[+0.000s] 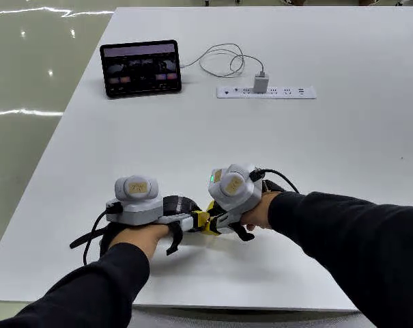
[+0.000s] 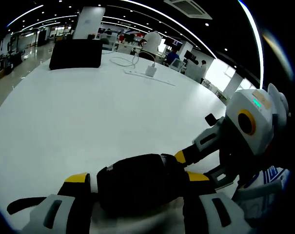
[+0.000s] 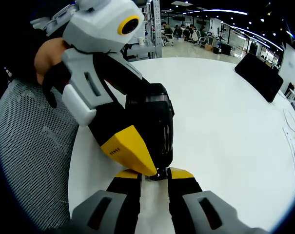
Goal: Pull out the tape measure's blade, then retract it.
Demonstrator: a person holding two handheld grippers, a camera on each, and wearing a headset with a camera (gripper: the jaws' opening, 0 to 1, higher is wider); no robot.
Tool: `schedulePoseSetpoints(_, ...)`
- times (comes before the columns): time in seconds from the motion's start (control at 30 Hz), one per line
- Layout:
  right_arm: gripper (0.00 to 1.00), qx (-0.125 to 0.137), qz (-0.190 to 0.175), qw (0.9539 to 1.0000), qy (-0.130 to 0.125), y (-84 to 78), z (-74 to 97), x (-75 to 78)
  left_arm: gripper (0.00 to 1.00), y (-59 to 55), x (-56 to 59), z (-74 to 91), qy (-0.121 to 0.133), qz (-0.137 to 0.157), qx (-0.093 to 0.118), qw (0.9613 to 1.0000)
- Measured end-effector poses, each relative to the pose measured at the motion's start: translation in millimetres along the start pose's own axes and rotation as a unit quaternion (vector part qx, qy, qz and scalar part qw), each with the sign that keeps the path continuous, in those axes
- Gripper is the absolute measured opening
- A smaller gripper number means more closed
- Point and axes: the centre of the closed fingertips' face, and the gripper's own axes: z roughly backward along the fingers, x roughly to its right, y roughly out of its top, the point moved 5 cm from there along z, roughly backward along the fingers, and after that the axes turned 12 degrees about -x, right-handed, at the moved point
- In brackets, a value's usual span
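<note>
We hold a hand-held gripper in each hand, low over the near edge of the white desk (image 1: 274, 137). The left hand-held gripper (image 2: 138, 177) is clenched around the black tape measure (image 2: 142, 187). Its two yellow-tipped jaws press on the case from both sides. The tape measure sits between the two tools, close to the desk top. We cannot tell if it touches the desk.

The right hand-held gripper (image 3: 154, 174) comes in from the other side and points at the tape measure. Its jaws are almost together, and they pinch the small metal blade tip (image 3: 157, 176) at the mouth of the case. The blade itself is too short to see between the case and the jaws. The two tools are nearly touching each other.

Far back on the desk stands a dark tablet (image 1: 140, 67) with its screen lit. Beside it lies a white power strip (image 1: 266, 92) with a charger (image 1: 261, 83) plugged in and a looped white cable (image 1: 220, 60).
</note>
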Motion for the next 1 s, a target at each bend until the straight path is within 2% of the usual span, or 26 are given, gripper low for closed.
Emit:
schedulePoseSetpoints(0.1,0.18,0.002,0.000,1.0000,-0.001,0.5,0.1,0.2,0.80,-0.8,-2.3,0.7,0.003,0.003,0.000,1.0000)
schedulePoseSetpoints(0.37,0.22,-0.001,-0.003,1.0000,0.000,-1.2,2.8,0.4,1.00,3.4,-3.8,1.6,0.016,-0.008,0.019,0.9997)
schedulePoseSetpoints(0.47,0.24,-0.002,-0.005,1.0000,0.002,-1.9,3.8,-0.4,1.00,0.4,-4.3,1.0,0.012,0.012,0.004,0.9999)
schedulePoseSetpoints(0.53,0.25,-0.002,-0.007,1.0000,0.003,-1.9,4.6,-0.7,1.00,0.9,-4.1,2.4,0.010,0.013,0.008,0.9998)
schedulePoseSetpoints(0.67,0.31,0.004,-0.017,0.9998,0.007,-0.3,6.3,-0.7,1.00,4.5,-3.0,4.6,0.013,-0.003,0.020,0.9997)
schedulePoseSetpoints(0.77,0.35,0.002,-0.021,0.9997,0.009,-0.8,6.8,-2.0,1.00,7.3,-6.8,8.4,0.031,-0.014,0.030,0.9990)
schedulePoseSetpoints(0.87,0.39,-0.001,-0.024,0.9996,0.013,-2.2,7.6,-3.8,1.00,8.6,-8.6,10.4,0.035,-0.015,0.037,0.9986)
schedulePoseSetpoints(1.0,0.50,-0.010,-0.021,0.9997,0.011,-5.1,7.5,-5.3,1.00,8.3,-8.3,10.5,0.026,-0.013,0.038,0.9989)
